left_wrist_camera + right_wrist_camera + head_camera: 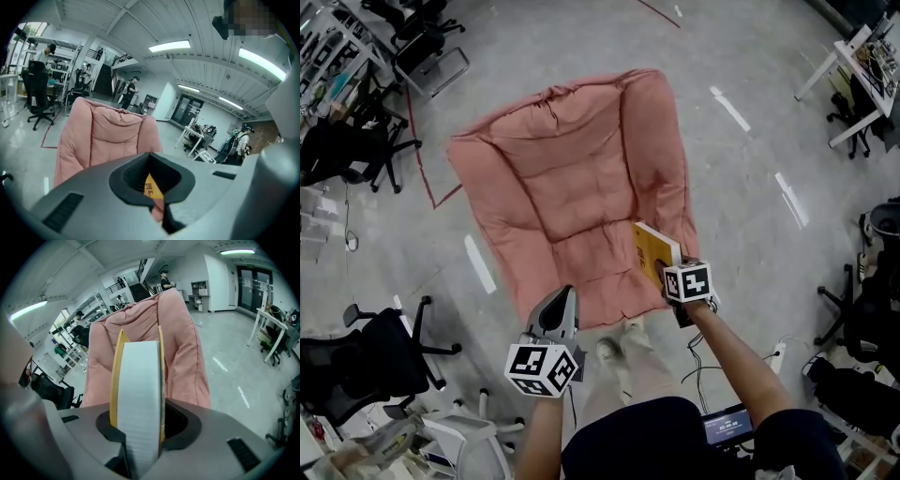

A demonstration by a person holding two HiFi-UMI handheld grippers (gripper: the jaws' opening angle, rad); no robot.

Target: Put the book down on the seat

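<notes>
A big pink cushioned seat (572,187) stands on the grey floor in front of me; it also fills the left gripper view (112,136) and the right gripper view (183,348). My right gripper (673,274) is shut on a yellow book (653,251), held on edge over the seat's front right corner. In the right gripper view the book's white page block (138,394) stands upright between the jaws. My left gripper (561,298) hangs shut with nothing in it, just short of the seat's front edge. A yellow corner of the book (151,186) shows past its jaws.
Black office chairs stand at the left (375,356) and far left (356,150), another at the right (872,309). A white desk (853,75) is at the upper right. My shoes (619,342) are just before the seat, and a small screen (727,427) with cables lies on the floor.
</notes>
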